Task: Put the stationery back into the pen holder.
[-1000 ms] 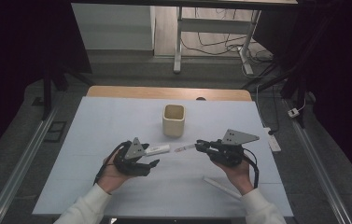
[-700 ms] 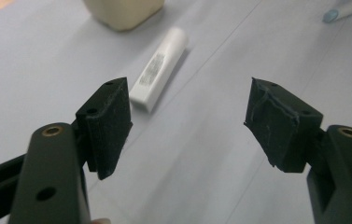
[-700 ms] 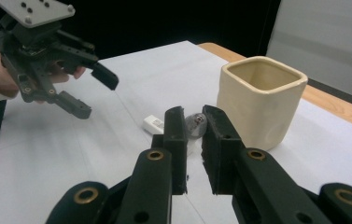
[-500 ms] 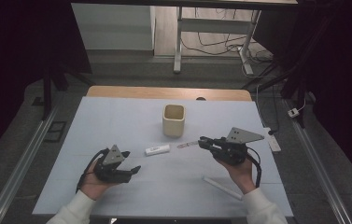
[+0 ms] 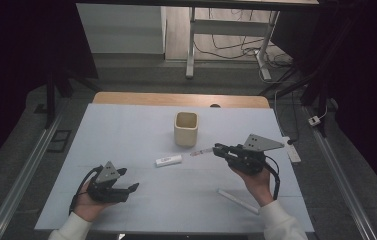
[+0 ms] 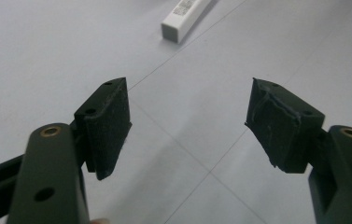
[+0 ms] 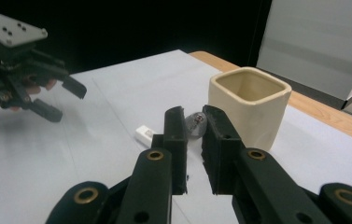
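My right gripper (image 5: 219,149) (image 7: 193,113) hovers right of centre, shut on a thin pen-like stick (image 5: 202,151) whose clear tip (image 7: 195,123) pokes out towards the cream square cup (image 5: 186,128) (image 7: 250,105). A small white cap (image 5: 168,160) (image 6: 185,18) (image 7: 144,133) lies flat on the pale blue table, left of that tip. My left gripper (image 5: 130,180) (image 6: 187,121) (image 7: 64,100) is low at the front left, open, with nothing between its pads, well short of the cap.
A second white stick (image 5: 238,201) lies on the table near the person's right forearm. The table's wooden back edge (image 5: 181,99) runs behind the cup. A white strip (image 5: 292,150) sits at the right edge.
My left gripper has drawn back from beside the white cap to the front left and sunk a little. The cap stays on the table. My right gripper has held still.
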Tool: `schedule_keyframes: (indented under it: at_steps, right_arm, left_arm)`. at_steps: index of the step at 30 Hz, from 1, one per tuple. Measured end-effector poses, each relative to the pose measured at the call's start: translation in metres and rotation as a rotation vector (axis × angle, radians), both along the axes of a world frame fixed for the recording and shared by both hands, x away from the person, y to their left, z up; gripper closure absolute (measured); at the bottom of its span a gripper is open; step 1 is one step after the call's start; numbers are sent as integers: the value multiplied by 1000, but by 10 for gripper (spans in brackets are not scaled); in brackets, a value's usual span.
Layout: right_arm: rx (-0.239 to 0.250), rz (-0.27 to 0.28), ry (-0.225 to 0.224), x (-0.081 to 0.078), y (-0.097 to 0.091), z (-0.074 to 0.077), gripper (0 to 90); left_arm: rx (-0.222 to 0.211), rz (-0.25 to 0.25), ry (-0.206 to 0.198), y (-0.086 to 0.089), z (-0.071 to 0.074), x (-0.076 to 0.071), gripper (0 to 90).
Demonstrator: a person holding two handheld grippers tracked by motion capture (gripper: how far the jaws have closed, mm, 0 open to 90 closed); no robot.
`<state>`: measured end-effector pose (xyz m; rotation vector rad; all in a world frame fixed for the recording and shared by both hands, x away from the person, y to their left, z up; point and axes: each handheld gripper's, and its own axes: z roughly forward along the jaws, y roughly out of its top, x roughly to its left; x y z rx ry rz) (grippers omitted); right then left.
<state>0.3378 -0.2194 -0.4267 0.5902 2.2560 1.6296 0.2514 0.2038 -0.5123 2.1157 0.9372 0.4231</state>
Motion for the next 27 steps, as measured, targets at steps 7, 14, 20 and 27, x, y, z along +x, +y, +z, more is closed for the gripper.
schedule_keyframes:
  at_steps: [7, 14, 20, 27]
  right_arm:
    - [35, -25, -12, 10, 7, 19, 791]
    - [42, -42, -35, 21, 17, 34, 791]
    - [39, -68, -33, 34, 22, 43, 790]
    - [44, -97, -28, 48, 27, 54, 790]
  left_arm:
    - [-2, 8, 1, 4, -3, 0, 297]
    - [-4, 7, 5, 6, -5, 1, 297]
    - [0, 7, 11, 5, -6, 3, 297]
    - [1, 8, 17, 5, -7, 3, 296]
